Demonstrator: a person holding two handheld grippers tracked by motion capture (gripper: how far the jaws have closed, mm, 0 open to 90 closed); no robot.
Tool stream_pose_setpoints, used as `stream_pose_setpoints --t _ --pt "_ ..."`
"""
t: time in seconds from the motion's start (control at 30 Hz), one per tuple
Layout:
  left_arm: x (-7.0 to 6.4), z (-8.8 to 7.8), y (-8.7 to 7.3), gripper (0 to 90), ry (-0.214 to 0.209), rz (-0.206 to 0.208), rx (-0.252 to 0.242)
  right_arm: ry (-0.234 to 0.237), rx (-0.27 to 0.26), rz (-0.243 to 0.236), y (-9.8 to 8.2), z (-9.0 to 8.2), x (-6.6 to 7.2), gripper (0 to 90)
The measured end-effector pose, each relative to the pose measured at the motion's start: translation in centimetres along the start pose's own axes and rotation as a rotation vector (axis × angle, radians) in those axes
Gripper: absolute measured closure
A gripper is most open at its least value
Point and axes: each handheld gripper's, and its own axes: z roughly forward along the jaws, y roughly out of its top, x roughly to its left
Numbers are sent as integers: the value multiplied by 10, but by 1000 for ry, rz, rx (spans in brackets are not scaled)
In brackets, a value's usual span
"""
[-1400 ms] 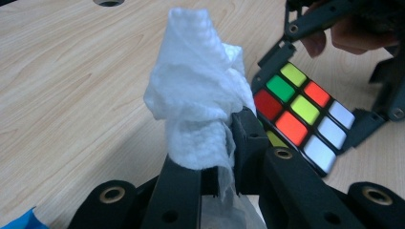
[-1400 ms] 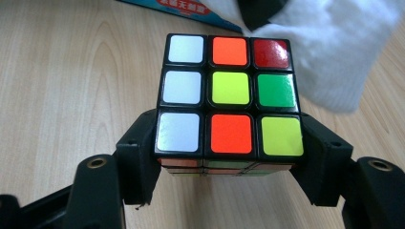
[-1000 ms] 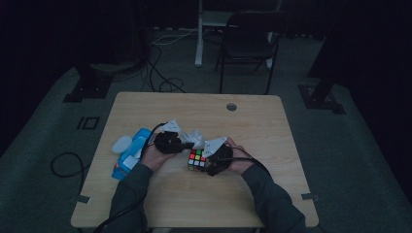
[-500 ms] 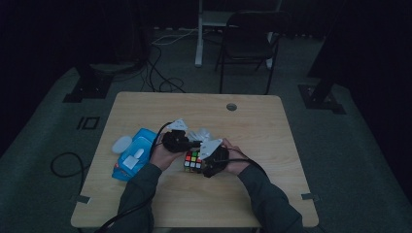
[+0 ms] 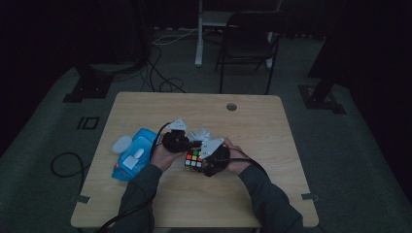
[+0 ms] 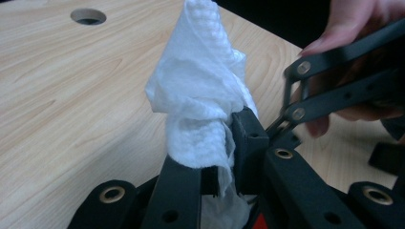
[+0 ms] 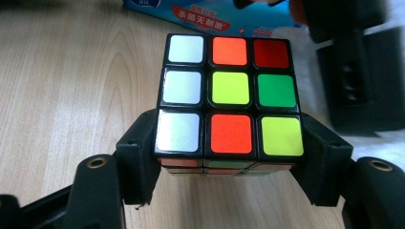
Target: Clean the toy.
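At the table's (image 5: 145, 204) left side lay the blue wipes pack (image 5: 131, 158), with a small white lid (image 5: 121, 143) just beside it. Next came your left gripper (image 5: 187, 143), its jaws pinched shut on a bunched white wipe (image 6: 200, 95) that stood up from between them, just above the cube. At the middle, the puzzle cube (image 7: 229, 98) sat clamped between the jaws of your right gripper (image 7: 229, 164), one jaw pressed on each side of its lowest layer, white, orange, yellow, green and red stickers facing up. Your right hand (image 5: 238, 158) held that gripper close beside the left.
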Motion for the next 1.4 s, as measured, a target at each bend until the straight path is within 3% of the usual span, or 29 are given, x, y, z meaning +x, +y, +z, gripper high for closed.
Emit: stream_pose_setpoints --t 0.33,0.7,1.4 --pt "7 -3 -9 831 8 -28 14 -7 3 -9 -2 -4 -1 343" --pt "2 -4 -4 831 -48 -26 -9 1 16 -11 -2 3 2 343" --pt "14 -26 -16 833 -15 -22 20 -16 34 -4 -12 -4 -3 343"
